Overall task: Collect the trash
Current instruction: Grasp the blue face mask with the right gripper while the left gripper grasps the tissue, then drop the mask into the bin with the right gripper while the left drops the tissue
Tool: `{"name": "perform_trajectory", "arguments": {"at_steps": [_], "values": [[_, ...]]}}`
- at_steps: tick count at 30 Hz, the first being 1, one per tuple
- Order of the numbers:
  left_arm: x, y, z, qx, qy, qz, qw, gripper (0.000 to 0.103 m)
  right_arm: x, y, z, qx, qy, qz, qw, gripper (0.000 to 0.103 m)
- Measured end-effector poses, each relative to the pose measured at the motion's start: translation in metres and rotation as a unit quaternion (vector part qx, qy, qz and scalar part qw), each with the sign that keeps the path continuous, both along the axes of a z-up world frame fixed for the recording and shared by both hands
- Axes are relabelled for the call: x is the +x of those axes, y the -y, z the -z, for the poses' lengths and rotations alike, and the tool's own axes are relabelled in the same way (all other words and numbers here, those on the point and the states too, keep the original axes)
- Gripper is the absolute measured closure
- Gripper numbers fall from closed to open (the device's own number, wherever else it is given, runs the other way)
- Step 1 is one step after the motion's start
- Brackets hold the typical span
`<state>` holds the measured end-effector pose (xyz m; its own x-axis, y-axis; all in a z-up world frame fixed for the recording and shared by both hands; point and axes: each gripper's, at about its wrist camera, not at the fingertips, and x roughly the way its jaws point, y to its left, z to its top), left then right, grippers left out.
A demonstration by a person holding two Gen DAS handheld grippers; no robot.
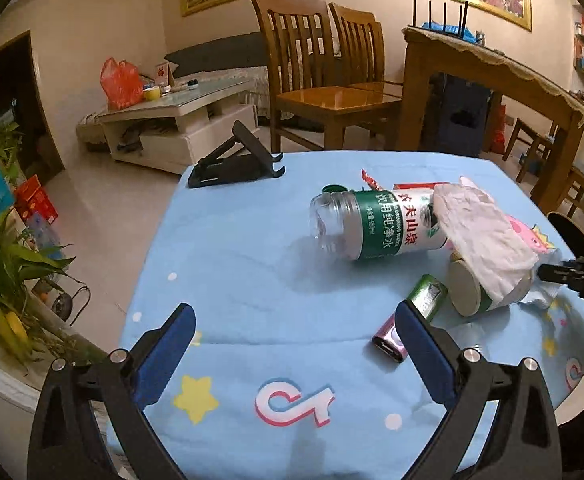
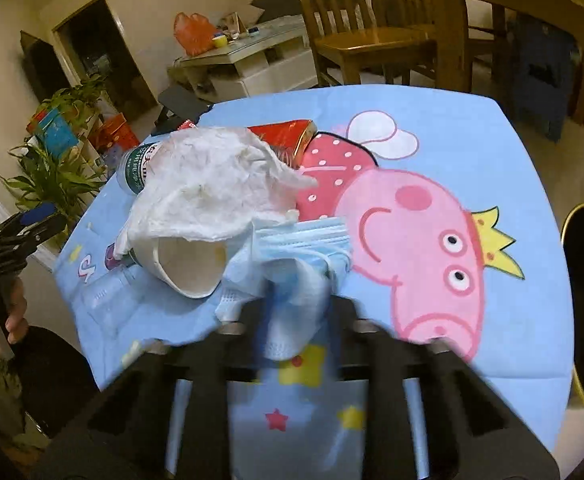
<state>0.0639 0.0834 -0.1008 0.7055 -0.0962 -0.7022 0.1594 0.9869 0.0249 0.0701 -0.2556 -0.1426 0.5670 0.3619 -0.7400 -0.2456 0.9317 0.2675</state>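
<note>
Pinching the face mask (image 2: 296, 280) in my right jaws, left jaws released; bottle (image 1: 372, 224), cup (image 1: 472, 288), tissue (image 1: 488, 232) uncollected on the bench (image 1: 252, 280).

A tissue (image 2: 212, 184) drapes over the tipped cup (image 2: 188, 268) and bottle (image 1: 372, 222) (face mask (image 2: 300, 264) beside the cup).

A light blue cartoon cloth (image 1: 252, 264) covers the surface, printed with a pink pig, stars and logos. On it: a black folding stand (image 1: 234, 162) near the far left corner, a clear water bottle (image 1: 372, 224) lying on its side, a paper cup (image 1: 472, 290) tipped over beside it. A crumpled white tissue (image 2: 212, 188) drapes across both. Just beside the cup, a small green can (image 1: 428, 294), a pink gadget (image 1: 388, 340), and a blue face mask (image 2: 304, 248). A red packet (image 2: 288, 132) lies behind.
</note>
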Motion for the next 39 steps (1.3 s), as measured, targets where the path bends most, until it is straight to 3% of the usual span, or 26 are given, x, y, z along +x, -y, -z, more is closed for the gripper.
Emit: {"name": "perform_trajectory", "arguments": {"at_steps": [5, 8, 13, 16, 20, 22, 23, 24, 26, 28, 32, 39], "values": [[-0.005, 0.005, 0.003, -0.019, -0.011, 0.034, 0.9992, 0.007, -0.013, 0.019, -0.027, 0.024, 0.047, 0.028, 0.998, 0.094], [-0.007, 0.025, 0.001, -0.038, -0.018, 0.078, 0.9961, 0.007, -0.020, 0.044, -0.044, 0.025, 0.073, 0.057, 0.995, 0.095], [0.018, 0.084, 0.001, -0.100, -0.068, 0.142, 0.9825, 0.007, -0.025, 0.082, -0.043, 0.064, 0.087, 0.093, 0.990, 0.095], [0.041, 0.115, 0.005, -0.099, -0.092, 0.140, 0.9809, 0.007, -0.024, 0.090, -0.031, 0.068, 0.078, 0.103, 0.989, 0.095], [0.073, 0.133, 0.008, -0.133, -0.123, 0.126, 0.9754, 0.008, -0.027, 0.103, -0.035, 0.082, 0.091, 0.103, 0.987, 0.095], [0.086, 0.139, 0.011, -0.147, -0.143, 0.117, 0.9717, 0.017, -0.030, 0.109, -0.034, 0.092, 0.090, 0.106, 0.986, 0.095], [0.088, 0.140, 0.012, -0.150, -0.148, 0.117, 0.9705, 0.031, -0.030, 0.112, -0.035, 0.099, 0.092, 0.107, 0.985, 0.095], [0.091, 0.143, 0.014, -0.155, -0.157, 0.120, 0.9679, 0.056, -0.031, 0.115, -0.036, 0.105, 0.095, 0.106, 0.984, 0.095], [0.093, 0.147, 0.017, -0.166, -0.166, 0.128, 0.9636, 0.087, -0.034, 0.114, -0.037, 0.109, 0.101, 0.106, 0.983, 0.095], [0.090, 0.149, 0.009, -0.156, -0.146, 0.120, 0.9696, 0.100, -0.037, 0.117, -0.040, 0.117, 0.108, 0.105, 0.982, 0.095], [0.073, 0.156, -0.020, -0.123, -0.085, 0.110, 0.9826, 0.100, -0.041, 0.123, -0.044, 0.128, 0.119, 0.106, 0.979, 0.094], [0.059, 0.168, -0.053, -0.076, -0.049, 0.104, 0.9905, 0.100, -0.049, 0.130, -0.051, 0.130, 0.134, 0.113, 0.976, 0.094]]}}
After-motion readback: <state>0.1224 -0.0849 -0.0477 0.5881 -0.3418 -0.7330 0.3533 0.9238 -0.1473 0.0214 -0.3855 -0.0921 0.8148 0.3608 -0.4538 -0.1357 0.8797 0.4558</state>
